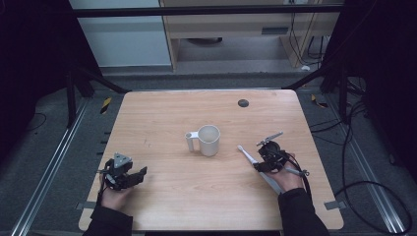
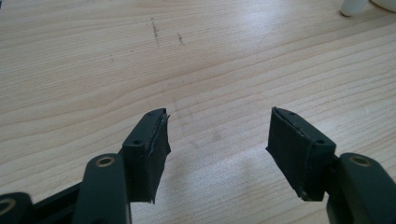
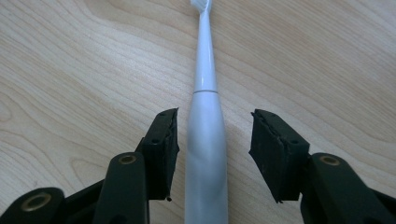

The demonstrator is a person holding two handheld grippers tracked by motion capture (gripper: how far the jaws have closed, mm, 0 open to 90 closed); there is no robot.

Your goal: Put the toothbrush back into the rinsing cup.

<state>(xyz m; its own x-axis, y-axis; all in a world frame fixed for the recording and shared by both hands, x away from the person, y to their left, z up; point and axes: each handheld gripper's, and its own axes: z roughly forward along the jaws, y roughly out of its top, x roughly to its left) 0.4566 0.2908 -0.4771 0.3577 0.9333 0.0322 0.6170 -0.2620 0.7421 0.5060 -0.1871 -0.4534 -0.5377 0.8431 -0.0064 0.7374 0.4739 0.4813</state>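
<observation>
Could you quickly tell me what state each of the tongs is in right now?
Left tongs: open, holding nothing.
Right tongs: open around the toothbrush, not gripping it.

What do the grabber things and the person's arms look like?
Both grippers, left gripper and right gripper, are black, with flat padded fingers and brass-coloured rivets. The left carries a grey three-cornered plate. Black cable trails from the right. Sleeves are dark.
</observation>
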